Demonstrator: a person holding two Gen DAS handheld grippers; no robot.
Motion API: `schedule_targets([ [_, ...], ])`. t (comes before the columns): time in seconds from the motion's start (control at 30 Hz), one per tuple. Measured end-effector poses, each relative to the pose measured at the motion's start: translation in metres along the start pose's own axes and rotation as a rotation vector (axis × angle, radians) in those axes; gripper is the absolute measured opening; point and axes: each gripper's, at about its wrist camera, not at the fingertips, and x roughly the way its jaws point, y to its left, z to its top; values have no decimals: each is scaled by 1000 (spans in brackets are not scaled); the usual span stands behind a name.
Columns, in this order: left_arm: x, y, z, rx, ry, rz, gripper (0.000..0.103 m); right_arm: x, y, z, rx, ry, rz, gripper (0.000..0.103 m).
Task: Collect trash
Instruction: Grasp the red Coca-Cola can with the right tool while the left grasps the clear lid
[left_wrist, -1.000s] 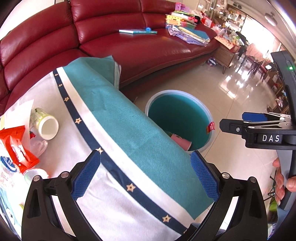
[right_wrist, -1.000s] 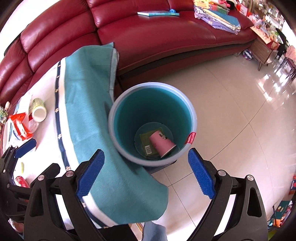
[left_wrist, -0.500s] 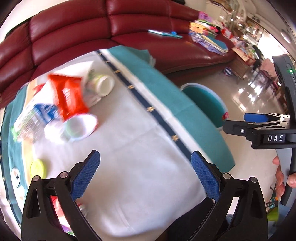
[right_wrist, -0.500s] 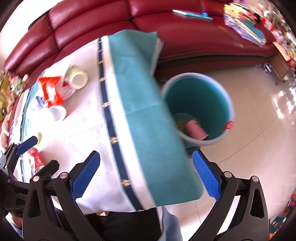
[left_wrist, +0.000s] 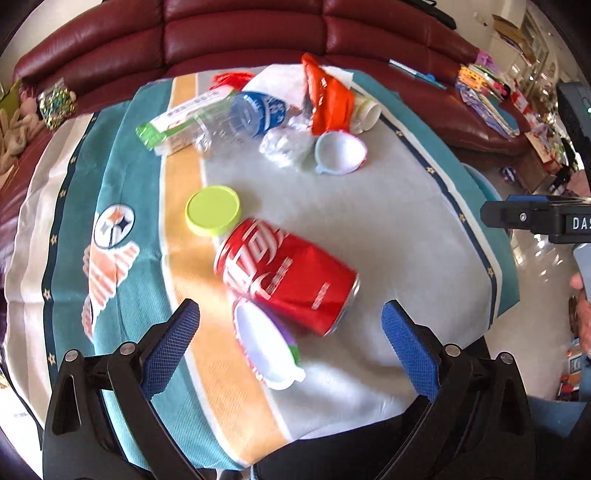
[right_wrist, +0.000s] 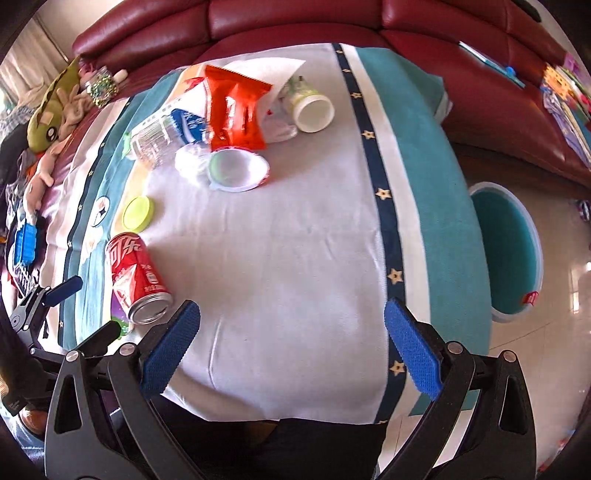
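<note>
A red soda can (left_wrist: 288, 275) lies on its side on the cloth-covered table, just ahead of my open, empty left gripper (left_wrist: 291, 341); it also shows in the right wrist view (right_wrist: 135, 278). A white and purple cup (left_wrist: 267, 347) lies against the can. A yellow-green lid (left_wrist: 213, 210), a clear bottle with a blue label (left_wrist: 236, 120), an orange wrapper (left_wrist: 328, 98), crumpled clear plastic (left_wrist: 282, 146) and small cups (left_wrist: 341, 151) lie farther back. My right gripper (right_wrist: 291, 347) is open and empty over bare white cloth. The teal bin (right_wrist: 511, 251) stands on the floor to the right.
A red leather sofa (right_wrist: 295, 22) curves behind the table, with plush toys (right_wrist: 55, 107) at the left and books and papers (left_wrist: 487, 92) at the far right. The tablecloth (right_wrist: 417, 155) hangs over the table's right edge toward the bin. Shiny tiled floor lies right.
Both grippers have swung left, away from the bin and over the table. The left one now faces the red can and the litter; the bin has slid to the right edge of view.
</note>
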Motion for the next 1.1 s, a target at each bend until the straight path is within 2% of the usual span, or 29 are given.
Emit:
schedule_targets([
  [0.13,9,22,-21,-61,44,-28,99,11,31,2,-74,24,23,96],
  [0.27,19,29,-29,-108,67,-48,99,19,49,3,-111,45,35,96],
  [0.47,29,32,-28,-99,69,-66,98,27,61,6,-130,61,43,96],
  [0.53,29,33,-27,-88,52,-61,85,31,67,7,-138,69,53,96],
  [0.57,29,36,-26,-89,49,-61,83,33,71,8,-141,73,60,96],
  [0.67,28,51,-28,-117,42,-64,81,39,89,12,-179,89,89,89],
  [0.73,26,60,-31,-131,45,-49,81,45,104,15,-209,106,107,80],
  [0.83,24,72,-36,-151,46,-44,81,56,125,18,-244,134,127,73],
  [1.1,18,89,-46,-158,49,-36,81,95,159,22,-284,216,148,73],
])
